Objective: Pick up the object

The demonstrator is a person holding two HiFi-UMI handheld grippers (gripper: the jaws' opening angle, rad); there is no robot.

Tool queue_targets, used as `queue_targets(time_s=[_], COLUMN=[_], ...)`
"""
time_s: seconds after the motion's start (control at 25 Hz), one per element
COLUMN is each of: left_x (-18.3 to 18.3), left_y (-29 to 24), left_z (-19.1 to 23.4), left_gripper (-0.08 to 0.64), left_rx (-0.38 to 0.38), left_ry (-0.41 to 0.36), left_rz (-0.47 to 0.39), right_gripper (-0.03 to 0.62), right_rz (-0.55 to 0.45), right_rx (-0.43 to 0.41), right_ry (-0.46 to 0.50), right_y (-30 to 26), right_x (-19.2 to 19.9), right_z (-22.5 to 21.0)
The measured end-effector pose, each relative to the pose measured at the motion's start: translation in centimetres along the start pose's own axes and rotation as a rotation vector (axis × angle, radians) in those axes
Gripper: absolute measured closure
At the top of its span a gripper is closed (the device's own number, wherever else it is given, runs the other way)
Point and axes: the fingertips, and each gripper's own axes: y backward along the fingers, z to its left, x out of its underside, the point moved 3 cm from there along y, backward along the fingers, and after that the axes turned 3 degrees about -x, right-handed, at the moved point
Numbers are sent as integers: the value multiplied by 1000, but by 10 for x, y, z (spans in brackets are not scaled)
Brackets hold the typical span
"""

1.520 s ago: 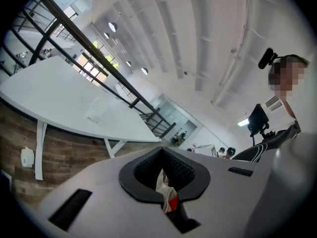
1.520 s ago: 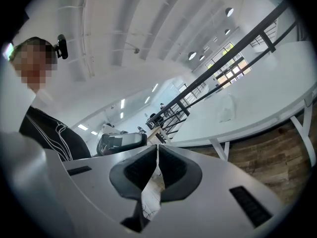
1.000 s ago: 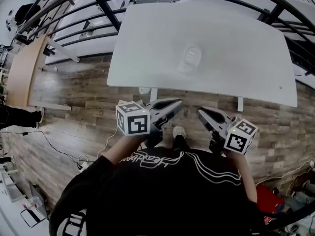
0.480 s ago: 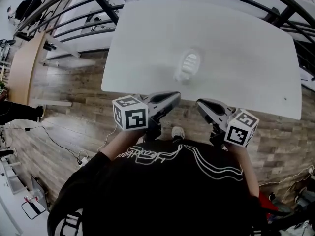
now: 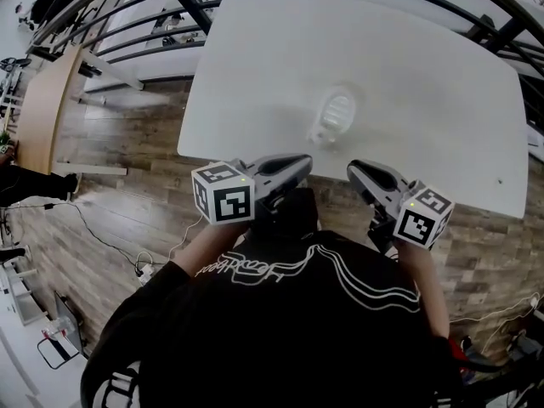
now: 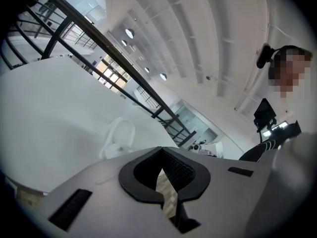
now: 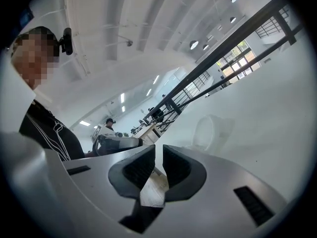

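Note:
The object (image 5: 333, 113) is a clear, pale plastic container lying on its side near the middle of the white table (image 5: 255, 66). It also shows in the left gripper view (image 6: 118, 138) and the right gripper view (image 7: 210, 131). My left gripper (image 5: 306, 165) hovers at the table's near edge, short of the object and a little to its left; its jaws are shut with nothing in them (image 6: 159, 148). My right gripper (image 5: 354, 170) sits beside it, just right of the object's line, also shut and empty (image 7: 159, 150).
Dark metal railings (image 5: 170, 24) run along the table's far and left sides. Wood-plank floor (image 5: 127, 185) lies below, with cables (image 5: 144, 270) at the left. A person (image 7: 110, 123) stands far off by other desks.
Both grippers have edged forward to the table's near edge, and the table and object sit closer in the head view. The shoe seen between the grippers is now hidden.

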Motion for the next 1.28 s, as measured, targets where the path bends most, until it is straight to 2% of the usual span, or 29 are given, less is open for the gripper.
queue_targets(time_s=[0.56, 0.96, 1.08, 1.28], left_x=[-30, -53, -60, -65], left_y=[-32, -55, -51, -61], left_z=[39, 59, 65, 76], left_gripper=[552, 554, 554, 554], left_rx=[46, 53, 49, 49], left_ry=[27, 54, 58, 81], left_rz=[104, 123, 113, 113], right_gripper=[572, 567, 507, 446], right_rz=[-27, 26, 46, 80], right_rx=[126, 224, 239, 246], right_ry=[-76, -111, -117, -163], right_y=[-18, -28, -32, -39], right_x=[-18, -25, -23, -19], right_z=[-57, -108, -111, -130])
